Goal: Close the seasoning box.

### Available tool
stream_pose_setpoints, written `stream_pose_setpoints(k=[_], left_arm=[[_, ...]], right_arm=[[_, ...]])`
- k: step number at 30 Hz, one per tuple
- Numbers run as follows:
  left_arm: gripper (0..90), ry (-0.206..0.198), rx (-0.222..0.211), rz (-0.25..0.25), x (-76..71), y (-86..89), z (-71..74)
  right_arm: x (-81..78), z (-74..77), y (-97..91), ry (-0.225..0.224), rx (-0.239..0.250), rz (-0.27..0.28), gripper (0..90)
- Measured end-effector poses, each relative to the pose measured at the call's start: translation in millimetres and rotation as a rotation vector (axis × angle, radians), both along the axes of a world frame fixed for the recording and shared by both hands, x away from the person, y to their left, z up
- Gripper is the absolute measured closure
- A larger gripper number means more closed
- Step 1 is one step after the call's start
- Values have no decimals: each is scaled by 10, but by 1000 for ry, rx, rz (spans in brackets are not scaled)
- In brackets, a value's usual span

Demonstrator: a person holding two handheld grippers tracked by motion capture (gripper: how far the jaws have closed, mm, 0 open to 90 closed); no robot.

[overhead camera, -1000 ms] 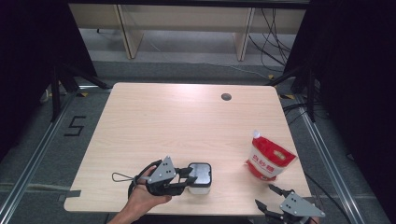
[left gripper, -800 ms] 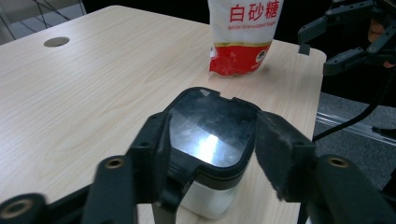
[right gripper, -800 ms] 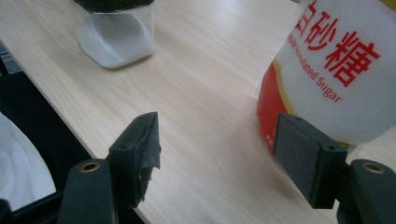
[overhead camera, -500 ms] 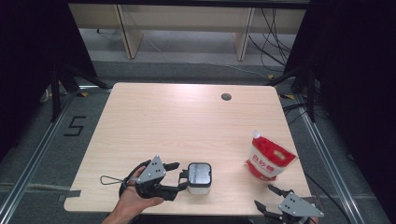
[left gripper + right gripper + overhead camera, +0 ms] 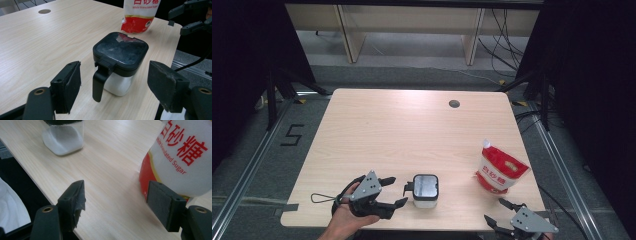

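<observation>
A clear square jar (image 5: 426, 190) with a black lid and black handle holds white grains and stands near the table's front edge. My left gripper (image 5: 397, 191) is just left of it; its jaws have just been opening and stand wide. In the left gripper view the jar (image 5: 120, 62) turns its handle toward the gap of the left gripper (image 5: 115, 87), and no pad touches it. A red and white sugar bag (image 5: 500, 171) stands at the right. My right gripper (image 5: 495, 211) stays open below the bag, off the table's front edge. In the right gripper view the bag (image 5: 180, 157) is close ahead of the right gripper (image 5: 117, 202).
The wooden table (image 5: 412, 130) has a round cable hole (image 5: 454, 104) at the back right. A cable loop (image 5: 322, 198) trails left of my left hand. Dark floor with rails surrounds the table.
My left gripper has let go of the jar, opened its jaws and drawn back to the left. The jar stands alone. The right gripper and the bag have not moved.
</observation>
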State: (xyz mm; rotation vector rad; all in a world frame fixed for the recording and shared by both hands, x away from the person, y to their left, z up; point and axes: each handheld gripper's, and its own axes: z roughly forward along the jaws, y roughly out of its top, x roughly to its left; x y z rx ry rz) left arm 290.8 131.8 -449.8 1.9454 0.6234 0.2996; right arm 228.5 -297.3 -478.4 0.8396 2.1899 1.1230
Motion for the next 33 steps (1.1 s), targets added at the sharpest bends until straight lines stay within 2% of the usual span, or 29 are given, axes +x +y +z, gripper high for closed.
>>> stream_pose_setpoints(k=[3,5,9,12,13,14,15,16,17,19,20,22,23,24,25,29,31,32,33], left_arm=[[265,-7,19,-4,-23,50,-25],[262,8,-4,13,-49,65,-56],[255,4,16,8,-84,124,-90],[246,24,9,21,-127,142,-128],[241,10,31,6,-125,158,-137],[230,15,37,0,-131,163,-157],[210,39,39,17,-157,156,-177],[189,25,42,7,-151,156,-202],[175,22,68,-1,-151,169,-210],[162,37,59,19,-170,168,-239],[162,28,67,14,-168,178,-240],[162,45,67,18,-174,184,-249],[162,43,62,25,-182,178,-256],[162,27,94,10,-166,197,-255],[162,33,77,13,-176,183,-268],[162,47,86,20,-185,167,-292],[162,41,87,6,-180,160,-302],[162,31,92,5,-177,157,-306],[162,53,82,19,-192,148,-311]], right_arm=[[-1,-1,-3,0,1,0,323],[4,-6,1,-1,6,5,323],[-3,-1,3,5,-3,1,321],[-9,-5,5,15,4,-8,313],[-1,-7,4,9,-2,0,308],[2,-9,4,10,-4,1,303],[3,-11,5,12,-6,1,296],[1,-11,7,18,-5,-2,285],[6,-16,7,15,-7,-3,272],[13,-21,8,20,-6,-6,255],[15,-24,9,22,-6,-6,251],[12,-27,15,33,1,-7,251],[20,-31,12,25,-12,-1,251],[15,-30,16,31,-9,-2,251],[15,-31,19,33,-10,-3,251],[11,-36,20,44,-11,-5,251],[0,-42,26,57,-11,-12,251],[16,-41,19,42,-18,-2,251],[15,-40,20,44,-18,-3,251]])
